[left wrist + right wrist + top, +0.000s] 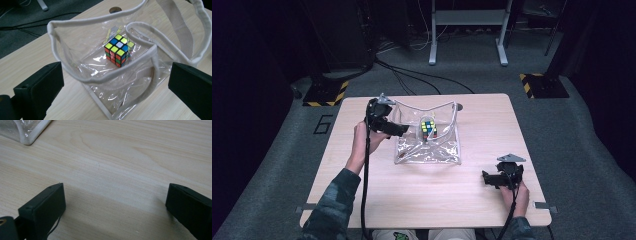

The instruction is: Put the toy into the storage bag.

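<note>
A table (362, 175) stands on a floor (592, 150), seen from above the near side. A bag (428, 142) with an open top sits on the table, a little left of centre and toward the far edge. A puzzle cube (428, 129) rests inside the bag on its bottom, near the far side. The left gripper (388, 125) is just beside the bag's left wall, above the table. The right gripper (493, 179) is near the table's front right corner, well apart from the bag. A hole (458, 106) in the tabletop lies just behind the bag's far right corner.
</note>
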`<state>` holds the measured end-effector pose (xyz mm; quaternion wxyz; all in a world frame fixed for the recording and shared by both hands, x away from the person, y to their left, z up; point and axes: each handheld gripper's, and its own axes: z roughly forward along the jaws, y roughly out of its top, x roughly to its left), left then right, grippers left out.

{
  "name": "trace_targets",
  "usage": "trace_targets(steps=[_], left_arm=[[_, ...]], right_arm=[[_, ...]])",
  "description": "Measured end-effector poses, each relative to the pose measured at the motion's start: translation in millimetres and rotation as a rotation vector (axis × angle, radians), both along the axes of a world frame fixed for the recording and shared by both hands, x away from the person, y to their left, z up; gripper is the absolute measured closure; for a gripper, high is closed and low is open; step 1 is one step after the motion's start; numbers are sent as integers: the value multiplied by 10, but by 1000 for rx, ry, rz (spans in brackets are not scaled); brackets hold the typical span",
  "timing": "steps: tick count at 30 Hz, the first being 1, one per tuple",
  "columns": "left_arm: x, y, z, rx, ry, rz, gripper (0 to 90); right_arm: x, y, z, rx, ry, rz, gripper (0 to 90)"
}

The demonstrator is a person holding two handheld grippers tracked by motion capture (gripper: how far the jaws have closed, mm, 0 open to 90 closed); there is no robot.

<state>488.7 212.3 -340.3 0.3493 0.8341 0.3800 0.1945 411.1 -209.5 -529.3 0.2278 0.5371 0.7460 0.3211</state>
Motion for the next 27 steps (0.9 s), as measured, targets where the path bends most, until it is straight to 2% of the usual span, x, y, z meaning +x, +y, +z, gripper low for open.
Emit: trace_targets(steps=[7, 12, 18, 27], left_arm=[[-158, 156, -67, 13, -19, 28, 0], [-273, 298, -199, 11, -12, 52, 1], [-370, 469, -366, 12, 10, 95, 2], [-461, 651, -635, 10, 54, 132, 9]], right_arm=[[0, 0, 0, 0, 0, -1, 20], [0, 1, 0, 0, 0, -2, 20], [0, 0, 1, 1, 0, -1, 20], [0, 0, 0, -1, -1, 0, 20]])
